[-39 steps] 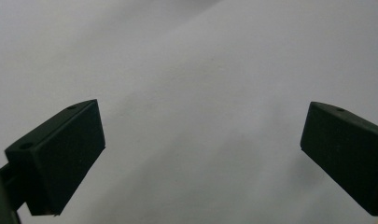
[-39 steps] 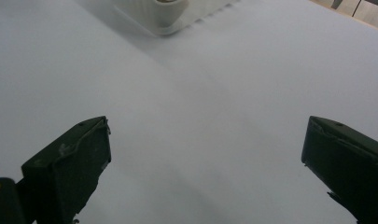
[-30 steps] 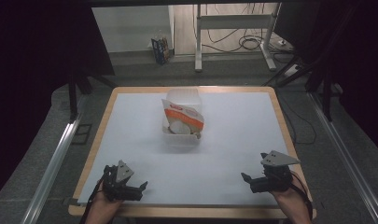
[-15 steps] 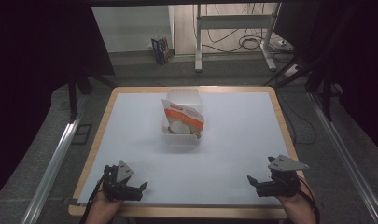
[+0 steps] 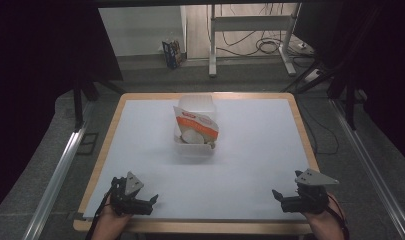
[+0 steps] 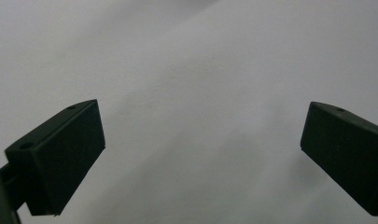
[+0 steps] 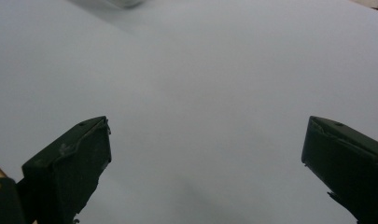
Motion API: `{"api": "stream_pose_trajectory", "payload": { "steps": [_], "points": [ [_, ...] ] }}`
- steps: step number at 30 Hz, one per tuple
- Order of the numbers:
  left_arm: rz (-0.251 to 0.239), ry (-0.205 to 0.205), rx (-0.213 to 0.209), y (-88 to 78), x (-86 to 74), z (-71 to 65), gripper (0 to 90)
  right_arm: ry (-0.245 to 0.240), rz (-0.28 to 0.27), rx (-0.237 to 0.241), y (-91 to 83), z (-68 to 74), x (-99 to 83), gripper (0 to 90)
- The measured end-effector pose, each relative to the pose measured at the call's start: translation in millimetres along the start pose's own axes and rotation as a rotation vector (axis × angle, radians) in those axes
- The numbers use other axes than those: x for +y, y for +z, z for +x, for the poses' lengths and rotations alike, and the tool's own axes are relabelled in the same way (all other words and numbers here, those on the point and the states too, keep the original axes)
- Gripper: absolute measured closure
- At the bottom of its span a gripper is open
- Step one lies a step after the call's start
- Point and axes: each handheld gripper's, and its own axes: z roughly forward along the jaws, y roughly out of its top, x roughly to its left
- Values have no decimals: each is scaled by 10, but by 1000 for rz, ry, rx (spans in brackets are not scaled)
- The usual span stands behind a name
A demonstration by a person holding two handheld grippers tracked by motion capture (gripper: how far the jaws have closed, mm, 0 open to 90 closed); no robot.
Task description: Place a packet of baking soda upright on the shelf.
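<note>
A clear plastic tub (image 5: pixel 195 145) stands near the middle of the white table top (image 5: pixel 250 150), toward the back. Inside it leans an orange and white packet (image 5: pixel 197 122) over something pale and round. My left gripper (image 5: pixel 149 202) rests at the front left corner of the table, held by a hand, jaws wide apart with only bare white surface between them (image 6: pixel 200 154). My right gripper (image 5: pixel 279 196) sits at the front right corner, also open, with nothing between its fingers (image 7: pixel 205 158). Both are far in front of the tub.
The table has a wooden rim (image 5: pixel 110 130). Beyond its far edge are a metal stand (image 5: pixel 250 35) with cables on the floor and a small box (image 5: pixel 172 52). Metal rails (image 5: pixel 55 180) run along both sides of the table.
My right gripper has drawn back toward the front right corner of the table. The left gripper and the tub have stayed where they were.
</note>
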Motion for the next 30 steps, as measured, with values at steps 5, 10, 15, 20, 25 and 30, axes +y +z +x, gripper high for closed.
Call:
{"api": "stream_pose_trajectory", "payload": {
  "steps": [5, 10, 15, 20, 25, 30],
  "points": [
    [2, 3, -1, -3, 0, 3, 0, 11, 7, -17, 16, -71, -48, 12],
    [2, 4, -1, -2, 0, 2, 0, 23, 11, -24, 21, -129, -87, 12],
    [4, 7, -2, 0, 1, 0, 0, 46, 7, -32, 25, -197, -130, 12],
    [7, 11, -1, 2, 2, -5, 0, 68, 7, -35, 50, -261, -187, 13],
    [11, 17, 0, 4, 3, -9, 0, 90, 18, -28, 99, -307, -245, 13],
    [15, 27, 1, 9, 4, -16, 0, 105, 39, -24, 146, -345, -293, 13]
  ]
}}
